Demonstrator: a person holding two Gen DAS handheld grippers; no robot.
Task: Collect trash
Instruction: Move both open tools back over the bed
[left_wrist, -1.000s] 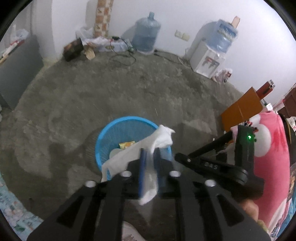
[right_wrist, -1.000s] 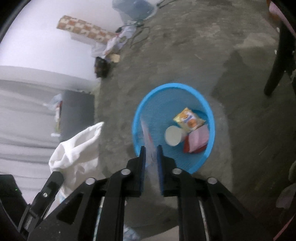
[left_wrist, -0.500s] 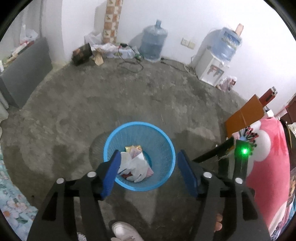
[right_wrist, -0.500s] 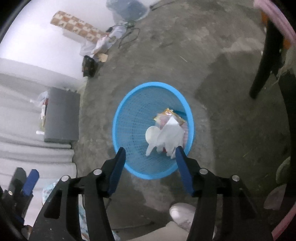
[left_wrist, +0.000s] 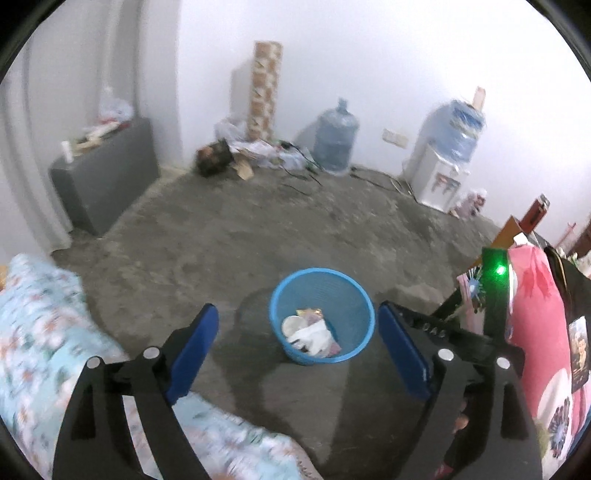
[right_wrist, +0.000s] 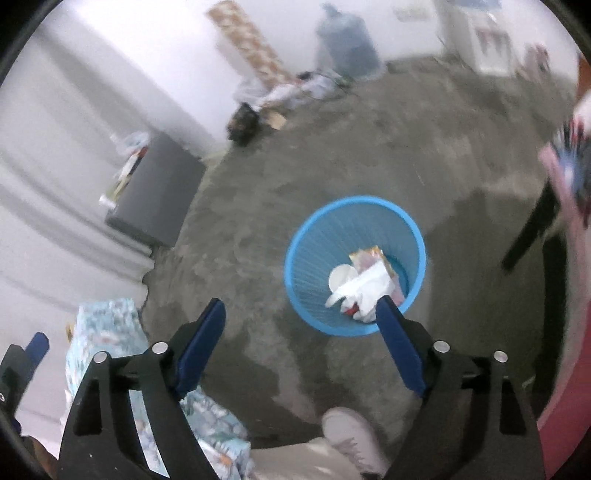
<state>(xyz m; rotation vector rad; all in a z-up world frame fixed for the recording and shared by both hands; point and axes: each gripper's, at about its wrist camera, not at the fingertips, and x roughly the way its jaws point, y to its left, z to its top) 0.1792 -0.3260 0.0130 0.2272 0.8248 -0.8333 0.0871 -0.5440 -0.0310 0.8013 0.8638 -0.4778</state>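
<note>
The round blue plastic mesh basket (left_wrist: 321, 315) stood upright, mouth up, on the bare grey concrete floor (left_wrist: 295, 229), with white crumpled tissue (right_wrist: 364, 286) lying inside. The left gripper (left_wrist: 297, 332) and right gripper (right_wrist: 301, 325) had just been opened wide, with nothing held between the jaws.

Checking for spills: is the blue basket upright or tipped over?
Upright. The blue basket stands on the floor with its round rim facing up, and the white tissue and wrappers lie inside at the bottom.

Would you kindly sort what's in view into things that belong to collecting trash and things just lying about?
Job: blue basket, white tissue in it, snack wrapper, left gripper, right gripper.

Lying about: water bottle, dispenser, grey cabinet, patterned roll.
</note>
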